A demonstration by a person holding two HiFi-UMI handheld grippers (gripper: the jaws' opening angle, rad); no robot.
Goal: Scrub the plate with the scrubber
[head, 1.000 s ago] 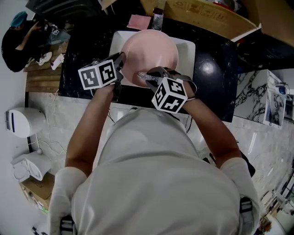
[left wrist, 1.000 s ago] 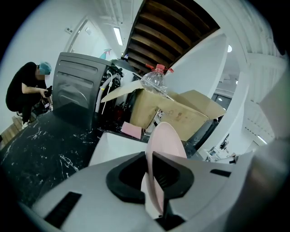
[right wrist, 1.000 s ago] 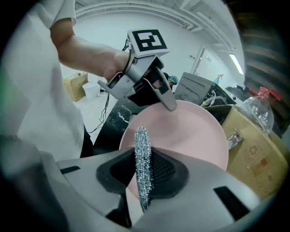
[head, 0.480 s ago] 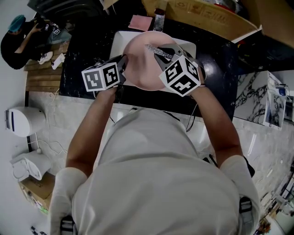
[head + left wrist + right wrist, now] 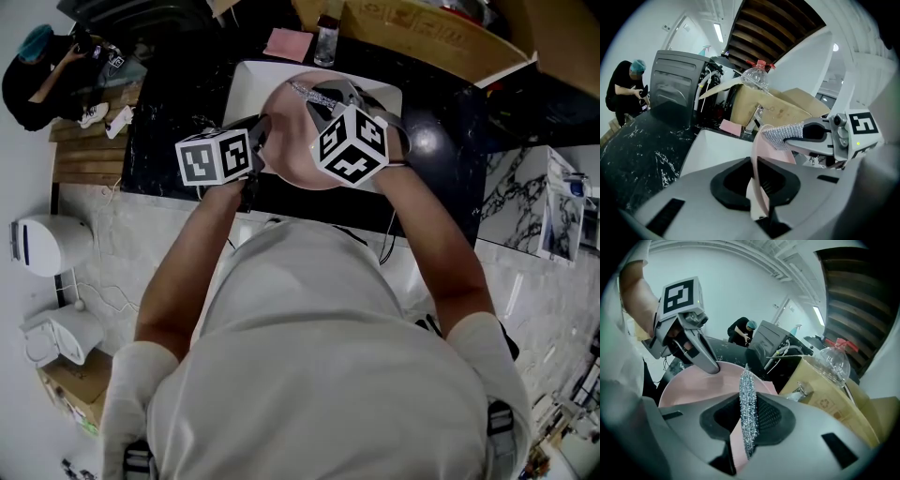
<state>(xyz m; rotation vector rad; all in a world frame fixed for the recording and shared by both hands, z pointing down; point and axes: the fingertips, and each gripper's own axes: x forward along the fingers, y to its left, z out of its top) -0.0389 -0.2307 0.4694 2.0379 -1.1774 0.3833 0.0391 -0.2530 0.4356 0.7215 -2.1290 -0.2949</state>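
I'm taking the white sink (image 5: 246, 81), set into the black marbled table (image 5: 169, 108), as my reference. The pink plate (image 5: 291, 131) sits over the sink, covering most of the basin and overlapping its near rim.

My left hand-held gripper (image 5: 260, 139) comes in from the sink's near-left corner. In the left gripper view the plate's rim runs edge-on straight between the two jaws, and the pads are on it, one each side. The jaws are easing open a little at this moment, with the rim between them.

My right hand-held gripper (image 5: 323, 98) is over the sink's far half. Its jaws are closed tight on the scrubber (image 5: 307, 92), a silvery mesh strip standing on edge between the pads. The strip's free end sticks out past the jaw tips. That end lies against the plate's face close to the far rim, towards the back of the sink.

Behind the sink, a clear plastic bottle (image 5: 326, 39) with a red cap stands on the table. A pink cloth (image 5: 285, 44) lies just beside it. A cardboard box (image 5: 422, 39) sits behind the sink's far-right corner. Well off to the sink's left, past the table edge, a person in dark clothes (image 5: 36, 84) is crouched.
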